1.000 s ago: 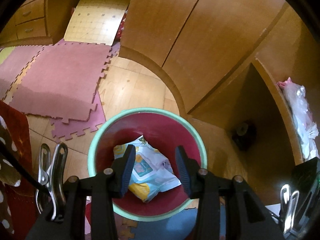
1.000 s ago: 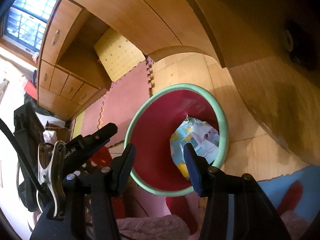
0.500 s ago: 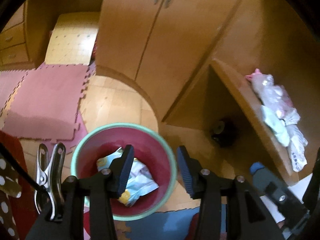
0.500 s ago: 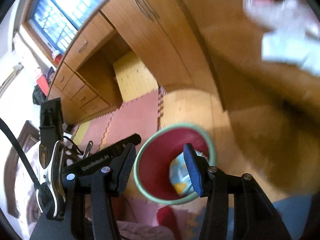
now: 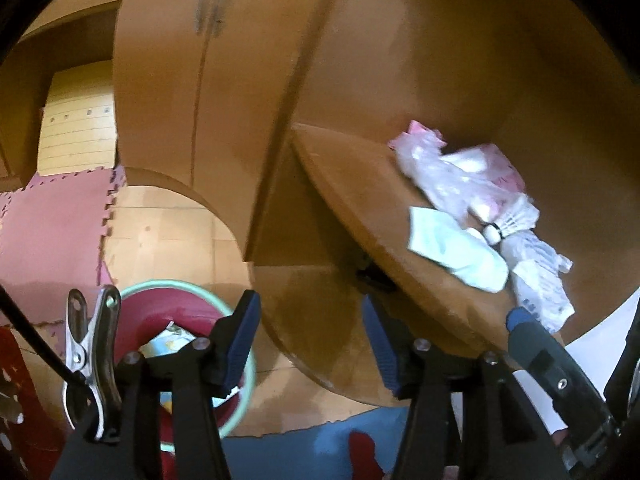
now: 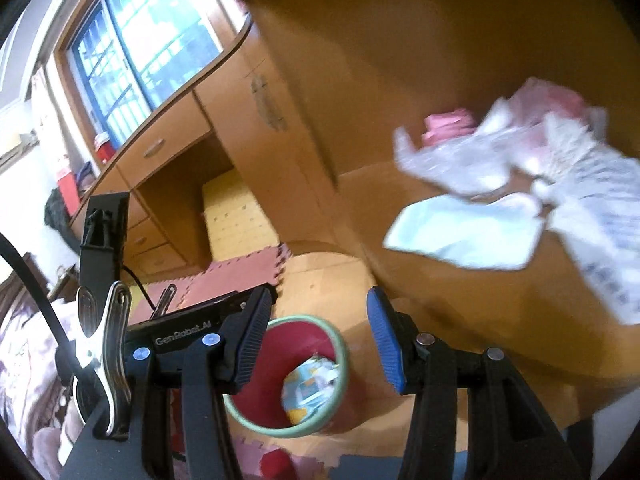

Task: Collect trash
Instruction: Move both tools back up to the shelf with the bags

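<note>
A red bin with a green rim point(image 5: 188, 288) point(image 6: 340, 344) stands on the floor with a crumpled colourful wrapper point(image 6: 312, 388) inside. On the wooden desk top point(image 5: 360, 200) lie a pale blue wrapper point(image 5: 452, 248) point(image 6: 468, 236), pink and clear plastic bags point(image 5: 452, 172) point(image 6: 500, 148) and a printed white wrapper point(image 5: 540, 280). My left gripper point(image 5: 310, 340) is open and empty, in front of the desk edge. My right gripper point(image 6: 318, 340) is open and empty, above the bin; its body shows in the left wrist view point(image 5: 552, 364).
Wooden cabinet doors point(image 5: 192, 80) and drawers point(image 6: 160, 148) line the far side. Pink foam mats point(image 5: 52, 232) cover part of the tiled floor. A window point(image 6: 148, 36) is at the upper left. A blue mat point(image 5: 312, 448) lies below the desk.
Both grippers have risen from over the bin and swung right toward the desk top; the trash pile on the desk now fills the right of both views. Both stay open.
</note>
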A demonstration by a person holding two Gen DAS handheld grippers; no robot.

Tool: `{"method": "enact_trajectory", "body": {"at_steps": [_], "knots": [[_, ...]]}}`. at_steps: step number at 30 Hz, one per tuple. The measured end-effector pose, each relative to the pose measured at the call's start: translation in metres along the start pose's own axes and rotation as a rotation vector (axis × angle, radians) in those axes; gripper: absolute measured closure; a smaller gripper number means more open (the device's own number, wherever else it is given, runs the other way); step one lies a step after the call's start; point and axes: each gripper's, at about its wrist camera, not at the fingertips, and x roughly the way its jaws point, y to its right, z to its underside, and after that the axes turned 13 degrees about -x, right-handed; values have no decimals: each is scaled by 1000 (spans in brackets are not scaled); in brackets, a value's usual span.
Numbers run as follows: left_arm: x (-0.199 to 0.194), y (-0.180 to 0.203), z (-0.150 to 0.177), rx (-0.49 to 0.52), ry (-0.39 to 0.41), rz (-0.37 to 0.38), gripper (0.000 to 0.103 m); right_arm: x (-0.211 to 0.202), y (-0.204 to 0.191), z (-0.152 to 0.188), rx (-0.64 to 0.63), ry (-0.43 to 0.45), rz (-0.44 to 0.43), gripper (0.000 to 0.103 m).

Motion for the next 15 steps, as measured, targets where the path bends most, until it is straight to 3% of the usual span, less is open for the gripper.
{"method": "enact_trajectory", "body": {"at_steps": [4, 7, 15], "knots": [[7, 35, 1, 32, -26, 14, 40, -22, 27, 2, 54, 29, 23, 52], [12, 64, 1, 56, -35, 29, 26, -40, 47, 4, 83, 51, 61, 52], [45, 135, 4, 150, -63, 21, 16, -89, 92, 12, 127, 115, 162, 50]]}}
